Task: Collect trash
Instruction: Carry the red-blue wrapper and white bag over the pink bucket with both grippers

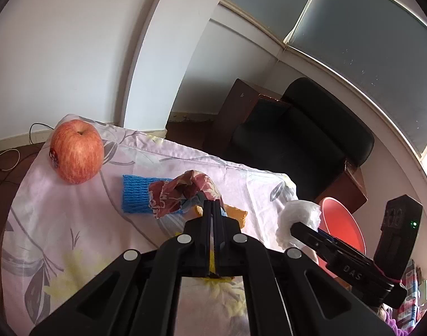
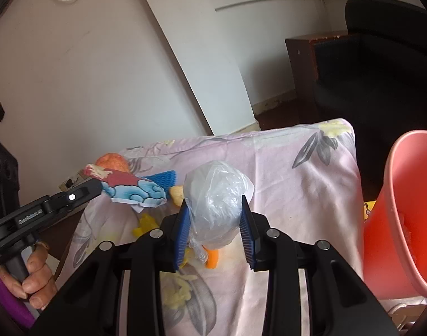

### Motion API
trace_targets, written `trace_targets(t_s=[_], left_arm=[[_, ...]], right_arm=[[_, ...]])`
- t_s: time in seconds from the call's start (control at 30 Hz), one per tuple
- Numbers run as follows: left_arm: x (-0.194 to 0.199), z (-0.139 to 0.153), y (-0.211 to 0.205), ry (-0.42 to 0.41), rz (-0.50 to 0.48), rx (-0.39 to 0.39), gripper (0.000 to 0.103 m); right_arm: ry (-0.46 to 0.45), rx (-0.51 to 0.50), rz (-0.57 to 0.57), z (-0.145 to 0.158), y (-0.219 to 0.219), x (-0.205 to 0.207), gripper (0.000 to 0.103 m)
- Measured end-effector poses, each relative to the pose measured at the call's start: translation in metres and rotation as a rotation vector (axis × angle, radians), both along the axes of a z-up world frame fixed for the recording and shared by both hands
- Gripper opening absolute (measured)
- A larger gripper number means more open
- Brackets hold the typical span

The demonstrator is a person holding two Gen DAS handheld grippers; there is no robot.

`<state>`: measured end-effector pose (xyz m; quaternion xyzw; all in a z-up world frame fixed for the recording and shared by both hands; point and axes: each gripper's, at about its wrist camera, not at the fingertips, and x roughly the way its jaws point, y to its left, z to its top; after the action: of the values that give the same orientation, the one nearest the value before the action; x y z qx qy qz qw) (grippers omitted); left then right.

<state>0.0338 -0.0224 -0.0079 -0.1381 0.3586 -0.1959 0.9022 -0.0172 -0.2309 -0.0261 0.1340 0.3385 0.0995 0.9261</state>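
We had the left gripper (image 1: 213, 205) closed on the printed wrapper (image 1: 182, 193) near the table's (image 2: 283, 168) middle, and the right gripper (image 2: 216, 218) clamping the crumpled plastic bag (image 2: 216, 196) above the table's right edge; both pickups appeared complete, though actual pad contact on the bag was hard to confirm. We judged the next move a carry rightward past that edge to the red bin (image 2: 403, 210), with open room between, leaving the blue foam net (image 1: 136, 196) and peel scraps (image 2: 177, 193) uncollected.
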Motion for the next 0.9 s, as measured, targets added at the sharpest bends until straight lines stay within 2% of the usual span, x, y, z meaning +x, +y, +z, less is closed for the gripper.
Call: trace_targets(t_s=[0.23,0.43,0.67,0.9], left_arm=[[-0.019,0.008,-0.003,-0.024,-0.018,0.012,0.001],[-0.031,0.011,-0.023,-0.03,-0.072,0.024,0.001],[-0.042,0.02,-0.067,-0.043,-0.172,0.042,0.001],[-0.052,0.038,-0.135,-0.095,-0.311,0.057,0.001]], right_arm=[[-0.026,-0.033,0.011,0.006,0.008,-0.033,0.034],[-0.026,-0.047,-0.004,0.004,0.003,-0.053,0.034],[-0.07,-0.052,-0.102,0.014,-0.036,-0.079,0.034],[-0.124,-0.029,-0.255,0.027,-0.096,-0.1,0.034]])
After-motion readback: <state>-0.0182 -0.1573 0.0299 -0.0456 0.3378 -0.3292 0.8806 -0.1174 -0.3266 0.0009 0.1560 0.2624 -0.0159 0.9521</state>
